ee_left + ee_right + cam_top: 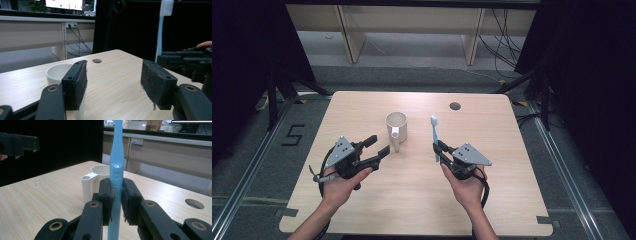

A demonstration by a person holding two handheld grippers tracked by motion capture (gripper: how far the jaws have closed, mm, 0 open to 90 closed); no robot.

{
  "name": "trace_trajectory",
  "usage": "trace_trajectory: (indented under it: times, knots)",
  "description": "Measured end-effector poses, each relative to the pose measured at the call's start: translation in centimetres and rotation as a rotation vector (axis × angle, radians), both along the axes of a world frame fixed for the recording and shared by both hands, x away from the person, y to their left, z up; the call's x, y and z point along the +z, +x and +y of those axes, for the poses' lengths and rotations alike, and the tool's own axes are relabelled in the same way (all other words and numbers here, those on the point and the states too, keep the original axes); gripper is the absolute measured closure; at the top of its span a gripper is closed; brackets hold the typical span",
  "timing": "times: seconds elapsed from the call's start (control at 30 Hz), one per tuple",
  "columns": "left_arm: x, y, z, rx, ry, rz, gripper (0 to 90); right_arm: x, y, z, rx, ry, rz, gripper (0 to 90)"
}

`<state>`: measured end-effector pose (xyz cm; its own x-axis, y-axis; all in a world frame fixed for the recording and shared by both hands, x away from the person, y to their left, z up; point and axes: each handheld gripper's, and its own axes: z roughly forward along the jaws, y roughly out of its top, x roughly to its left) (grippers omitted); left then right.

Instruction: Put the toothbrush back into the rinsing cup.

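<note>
A white cup [396, 126] with a tube-like holder on its side stands near the middle of the wooden table [362, 200]. My right gripper [438, 149] is shut on a light blue toothbrush [435, 136], held upright to the right of the cup. Between the pads in the right gripper view rises the toothbrush [117, 167], with the cup [95, 182] behind it. My left gripper [378, 145] is open just left of the cup, nothing between its pads. The cup [58, 72] sits behind the left pad in the left gripper view, the toothbrush [161, 32] at the far right.
A round cable hole [455, 106] is cut in the table near its far edge. Wooden furniture legs and loose cables stand on the floor beyond the table. Dark curtains flank both sides.
</note>
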<state>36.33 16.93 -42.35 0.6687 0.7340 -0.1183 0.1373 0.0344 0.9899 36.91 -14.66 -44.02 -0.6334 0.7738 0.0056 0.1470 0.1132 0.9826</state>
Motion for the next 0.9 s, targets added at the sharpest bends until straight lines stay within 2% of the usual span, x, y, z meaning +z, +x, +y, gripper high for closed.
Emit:
trace_trajectory:
  times: [0.03,0.07,0.1,0.23,0.27,0.3,0.57,0.83,0.9]
  knots:
    - [0.2,0.1,-0.2,-0.015,0.004,-0.01,37.4,0.1,-0.1,0.2,-0.002,-0.013,0.006,79.4]
    - [0.4,0.2,-0.8,-0.022,-0.005,-0.011,37.5,0.0,0.1,0.4,0.008,-0.001,-0.003,79.3]
    - [0.5,0.3,-0.9,-0.028,0.01,-0.018,37.7,0.0,0.1,0.4,0.015,0.0,-0.001,79.3]
    - [0.8,0.8,-1.9,-0.048,0.011,-0.006,38.6,0.0,0.0,0.7,0.008,-0.015,0.009,79.4]
    - [0.9,0.7,-2.2,-0.052,0.01,0.016,38.7,-0.1,0.0,0.8,0.004,-0.022,0.002,79.4]
    - [1.0,0.8,-2.4,-0.058,0.006,0.017,38.8,-0.2,0.1,1.0,0.016,-0.007,0.005,79.3]
    - [1.6,1.4,-4.2,-0.101,0.008,0.021,41.8,-0.2,0.0,1.6,0.022,-0.03,0.009,79.3]
    - [2.0,2.2,-5.9,-0.125,0.011,0.013,44.5,-0.1,0.0,2.4,0.042,-0.02,-0.008,79.4]
    - [2.0,2.2,-6.1,-0.127,0.007,0.014,45.0,-0.1,-0.1,2.4,0.029,-0.028,-0.005,79.4]
